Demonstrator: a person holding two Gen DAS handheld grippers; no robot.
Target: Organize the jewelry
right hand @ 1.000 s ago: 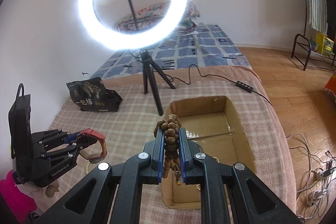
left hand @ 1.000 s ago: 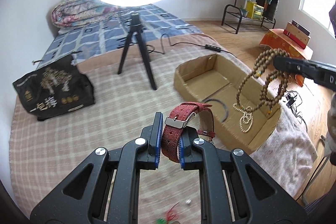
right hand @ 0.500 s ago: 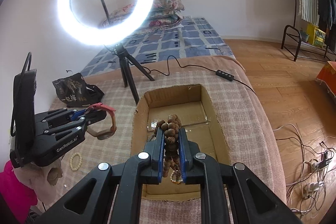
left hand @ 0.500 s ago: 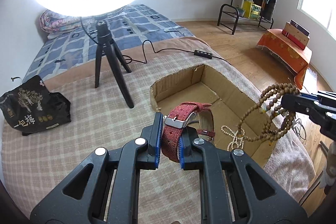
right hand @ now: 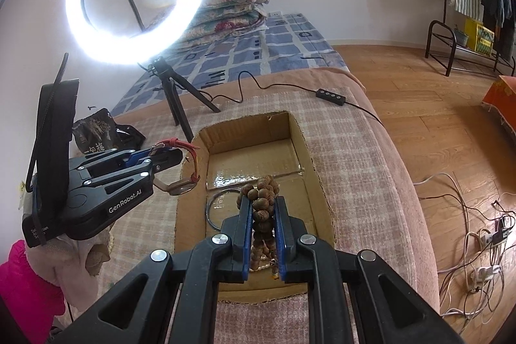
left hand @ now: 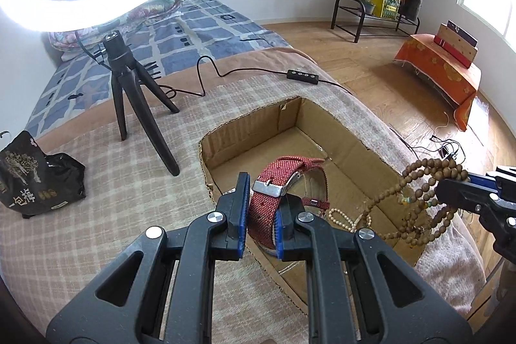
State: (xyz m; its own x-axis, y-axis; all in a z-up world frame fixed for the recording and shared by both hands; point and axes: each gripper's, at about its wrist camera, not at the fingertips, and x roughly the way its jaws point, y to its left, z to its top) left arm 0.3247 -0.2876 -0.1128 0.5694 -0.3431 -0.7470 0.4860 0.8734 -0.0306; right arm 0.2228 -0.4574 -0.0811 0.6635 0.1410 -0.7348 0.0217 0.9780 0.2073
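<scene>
In the left wrist view, a red watch (left hand: 277, 192) is pinched by its strap between the jaws of the left gripper (left hand: 261, 221), above the near end of an open cardboard box (left hand: 342, 131) on the bed. In the right wrist view, a wooden bead string (right hand: 262, 208) is clamped in the right gripper (right hand: 262, 234) over the same box, where a metal ring (right hand: 214, 208) is lying.

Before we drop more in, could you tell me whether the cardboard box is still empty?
Not empty. The cardboard box already holds a metal ring and a pale bead strand on its floor.
</scene>
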